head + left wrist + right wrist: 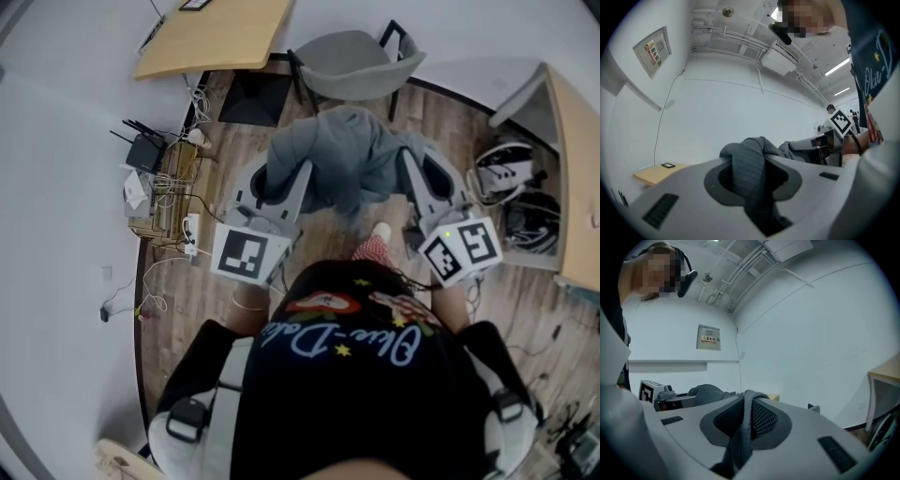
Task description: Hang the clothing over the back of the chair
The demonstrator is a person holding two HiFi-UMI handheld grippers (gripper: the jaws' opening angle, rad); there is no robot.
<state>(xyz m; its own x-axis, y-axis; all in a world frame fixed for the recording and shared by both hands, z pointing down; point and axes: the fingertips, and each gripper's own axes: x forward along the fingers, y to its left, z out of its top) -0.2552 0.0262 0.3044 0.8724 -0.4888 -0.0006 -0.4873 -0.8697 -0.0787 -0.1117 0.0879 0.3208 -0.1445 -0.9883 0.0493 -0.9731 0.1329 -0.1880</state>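
A grey garment (pixel 345 157) hangs bunched between my two grippers, above the wooden floor. My left gripper (pixel 283 176) is shut on its left end; in the left gripper view a thick fold of the grey garment (pixel 749 165) fills the gap between the jaws. My right gripper (pixel 412 169) is shut on the right end, where a thin strip of the garment (pixel 746 420) is pinched between the mesh pads. The grey chair (pixel 354 62) stands just beyond the garment, with its shell towards me. Both grippers point level.
A wooden desk (pixel 214 34) stands at the far left, with a dark mat (pixel 251 97) below it. A router (pixel 146 150), a power strip (pixel 191 231) and cables lie along the left wall. Another desk (pixel 576 159) stands at the right, with gear (pixel 512 172) under it.
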